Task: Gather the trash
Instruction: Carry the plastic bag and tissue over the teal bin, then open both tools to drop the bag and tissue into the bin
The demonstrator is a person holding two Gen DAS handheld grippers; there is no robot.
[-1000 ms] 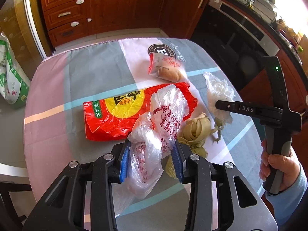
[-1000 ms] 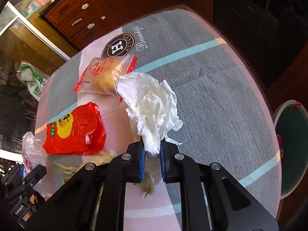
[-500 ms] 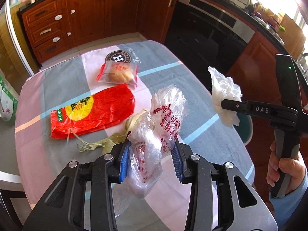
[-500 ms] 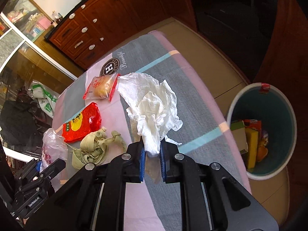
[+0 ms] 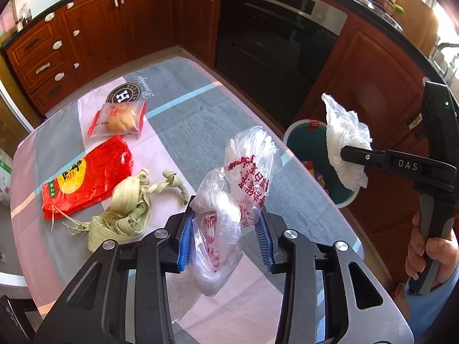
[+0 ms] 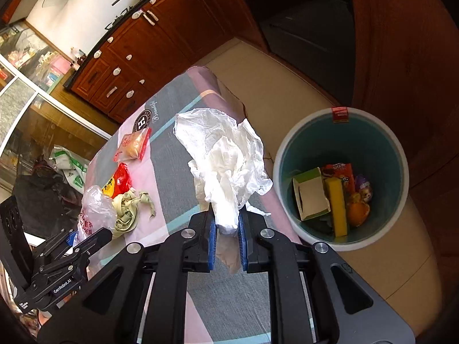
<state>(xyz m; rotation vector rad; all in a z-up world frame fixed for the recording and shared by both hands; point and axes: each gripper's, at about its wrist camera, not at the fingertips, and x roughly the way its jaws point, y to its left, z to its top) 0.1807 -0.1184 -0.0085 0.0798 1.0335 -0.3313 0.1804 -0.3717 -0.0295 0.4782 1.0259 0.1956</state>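
Note:
My left gripper is shut on a clear plastic bag with red print, held above the table's near right part. My right gripper is shut on a crumpled white tissue, held in the air past the table's right edge, beside the teal trash bin on the floor. The tissue and bin also show in the left wrist view. On the table lie a red snack bag, a wrapped bun packet and a bundle of pale green leaf strips.
The bin holds a small carton, a yellow sponge and other wrappers. The table has a striped cloth. Wooden cabinets and a dark oven stand behind. White bags sit on the floor to the left.
Both grippers have lifted and swung right with their loads. The tissue now hangs beside the bin, which has come fully into the right wrist view.

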